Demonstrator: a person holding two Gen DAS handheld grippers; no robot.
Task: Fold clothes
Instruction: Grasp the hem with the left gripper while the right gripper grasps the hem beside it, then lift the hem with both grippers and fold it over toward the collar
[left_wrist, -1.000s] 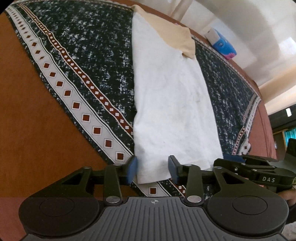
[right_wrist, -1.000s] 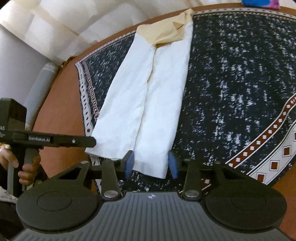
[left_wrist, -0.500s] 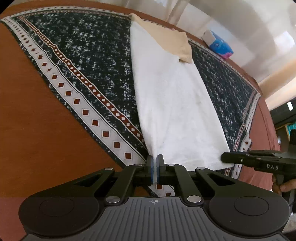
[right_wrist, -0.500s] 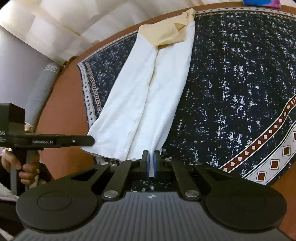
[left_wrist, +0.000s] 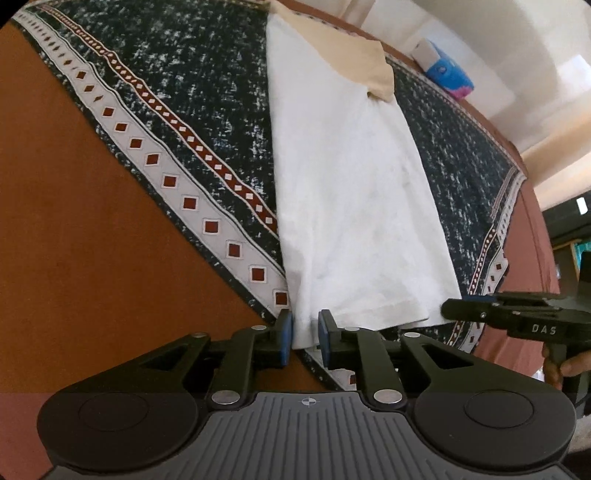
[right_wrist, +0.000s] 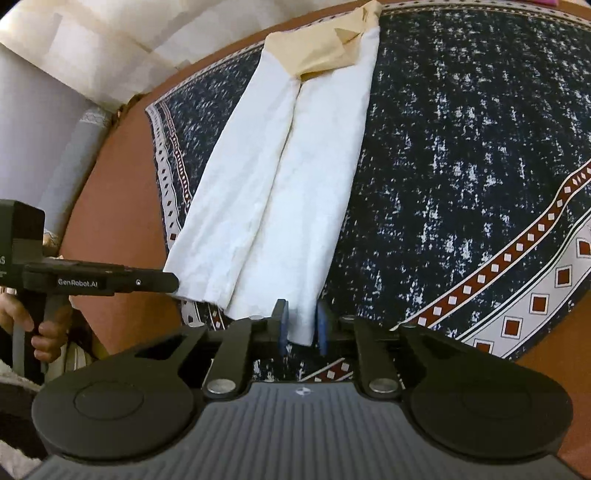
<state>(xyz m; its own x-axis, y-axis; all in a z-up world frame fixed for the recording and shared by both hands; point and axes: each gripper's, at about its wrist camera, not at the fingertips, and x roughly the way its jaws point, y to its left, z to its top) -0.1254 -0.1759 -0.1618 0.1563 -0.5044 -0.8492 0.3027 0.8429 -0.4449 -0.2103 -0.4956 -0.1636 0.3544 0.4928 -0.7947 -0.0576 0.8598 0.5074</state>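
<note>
White garment (left_wrist: 354, 206) lies folded into a long narrow strip on the dark speckled cloth (left_wrist: 207, 92), running from the near hem away toward the far edge. Far end has a tan section (left_wrist: 354, 62) folded over it. In the right wrist view the strip (right_wrist: 280, 192) shows two lengthwise panels meeting at a centre seam line, tan part (right_wrist: 321, 51) at the top.

Left gripper (left_wrist: 306, 334): jaws have just been opening, now partly spread, blue pads either side of the near left corner of the hem. Fabric sits between them; left pad looks just beside the cloth edge and the right pad stands apart from it, so I read it as no pinch. Fisheye at the rim makes contact on the left pad hard to call.

Right gripper (right_wrist: 300, 326): jaws have also just been opening, narrow gap, the near right corner of the hem hangs between the pads with a sliver of space on both sides. Not clamped.

Each gripper shows in the other's view: right one (left_wrist: 517, 314) at the hem's right corner, left one (right_wrist: 103, 282) at the hem's left corner, a hand (right_wrist: 40, 325) on its grip.

Patterned cloth border with red diamonds (left_wrist: 155, 158) lies over a brown tabletop (left_wrist: 74, 240). Blue and white pack (left_wrist: 443, 70) sits at the far table edge, well apart from the garment.
</note>
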